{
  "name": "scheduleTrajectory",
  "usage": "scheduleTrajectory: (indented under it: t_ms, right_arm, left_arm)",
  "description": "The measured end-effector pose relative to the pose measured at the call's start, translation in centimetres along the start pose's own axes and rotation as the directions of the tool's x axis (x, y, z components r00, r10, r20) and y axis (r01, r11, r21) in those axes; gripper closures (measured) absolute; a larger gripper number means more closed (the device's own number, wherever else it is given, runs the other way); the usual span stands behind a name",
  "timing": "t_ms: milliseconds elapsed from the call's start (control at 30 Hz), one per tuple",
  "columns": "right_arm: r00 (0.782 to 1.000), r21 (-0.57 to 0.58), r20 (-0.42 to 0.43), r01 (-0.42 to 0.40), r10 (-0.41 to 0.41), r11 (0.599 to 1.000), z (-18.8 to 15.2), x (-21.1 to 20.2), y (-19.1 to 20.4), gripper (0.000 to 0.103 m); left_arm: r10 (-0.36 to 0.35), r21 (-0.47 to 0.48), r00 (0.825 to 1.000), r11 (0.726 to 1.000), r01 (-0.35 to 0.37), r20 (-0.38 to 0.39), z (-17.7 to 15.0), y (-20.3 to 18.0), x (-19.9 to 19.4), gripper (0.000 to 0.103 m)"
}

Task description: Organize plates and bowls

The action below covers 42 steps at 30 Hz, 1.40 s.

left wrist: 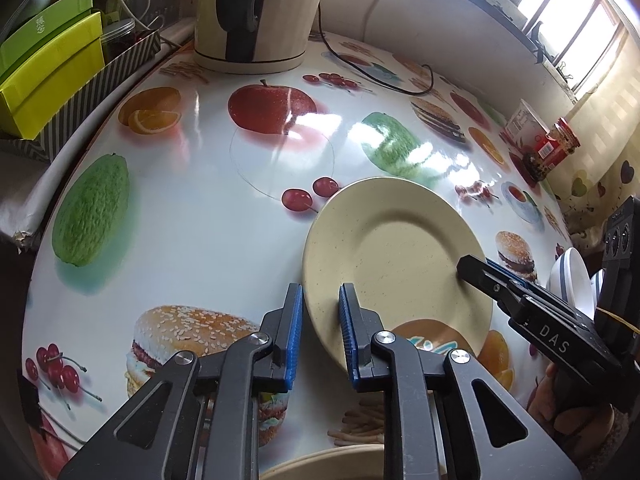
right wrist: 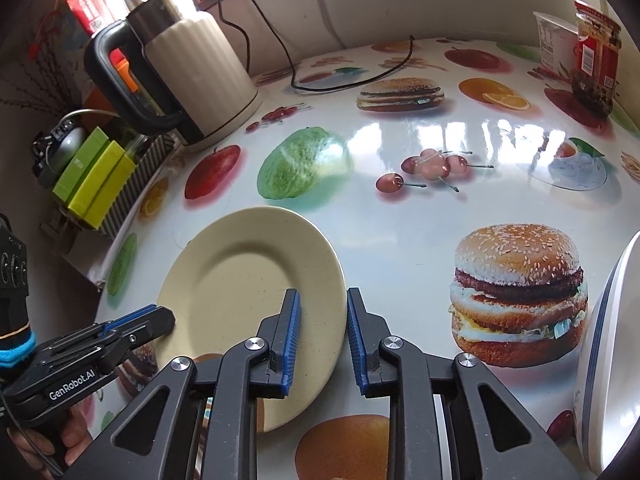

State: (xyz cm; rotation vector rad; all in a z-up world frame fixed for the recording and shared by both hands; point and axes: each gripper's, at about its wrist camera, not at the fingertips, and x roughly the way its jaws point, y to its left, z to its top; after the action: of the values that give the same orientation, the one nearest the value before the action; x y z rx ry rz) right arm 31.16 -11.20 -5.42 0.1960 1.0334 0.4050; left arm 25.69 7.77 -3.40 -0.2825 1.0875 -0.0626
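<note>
Left wrist view shows a cream plate (left wrist: 396, 256) lying flat on the fruit-and-burger printed table (left wrist: 208, 208), on the near side of the cream kettle (left wrist: 256, 16). The left gripper (left wrist: 320, 332) straddles the plate's near-left rim with its blue-padded jaws narrowly apart, not pressed on it. The right gripper (right wrist: 320, 334) straddles the opposite rim, one pad over the plate and one outside it, its jaws likewise parted and gripping nothing. White bowls (right wrist: 608, 356) with a dark band sit to the plate's right, farther from the kettle. Green boxes (left wrist: 52, 64) stand left of the kettle.
</note>
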Motion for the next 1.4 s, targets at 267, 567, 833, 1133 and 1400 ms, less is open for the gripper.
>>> scheduleTrajectory:
  t_ms: [267, 567, 833, 1133, 1400]
  right_arm:
    - [1.000, 0.005, 0.001, -0.003, 0.003, 1.000, 0.0, 0.0, -0.1, 0.081]
    - [1.000, 0.007, 0.001, -0.003, 0.003, 1.000, 0.0, -0.1, -0.1, 0.081]
    - [1.000, 0.014, 0.003, -0.007, 0.007, 1.000, 0.1, -0.2, -0.1, 0.082]
    - [1.000, 0.018, 0.013, -0.012, 0.012, 1.000, 0.1, -0.9, -0.1, 0.082]
    - [0.999, 0.009, 0.028, -0.018, 0.018, 1.000, -0.1, -2.0, 0.4, 0.083]
  left_arm:
    - [0.000, -0.006, 1.000, 1.000, 0.000, 0.002, 0.0, -0.1, 0.1, 0.084]
    - [-0.001, -0.018, 1.000, 1.000, 0.001, 0.005, 0.1, 0.2, 0.0, 0.085]
    - [-0.002, -0.021, 1.000, 1.000, 0.003, 0.007, 0.1, 0.1, 0.0, 0.085]
    - [-0.008, -0.026, 1.000, 1.000, 0.008, 0.017, -0.1, -0.1, -0.6, 0.085]
    - [-0.007, -0.025, 0.999, 1.000, 0.008, 0.032, -0.5, -0.1, -1.5, 0.085]
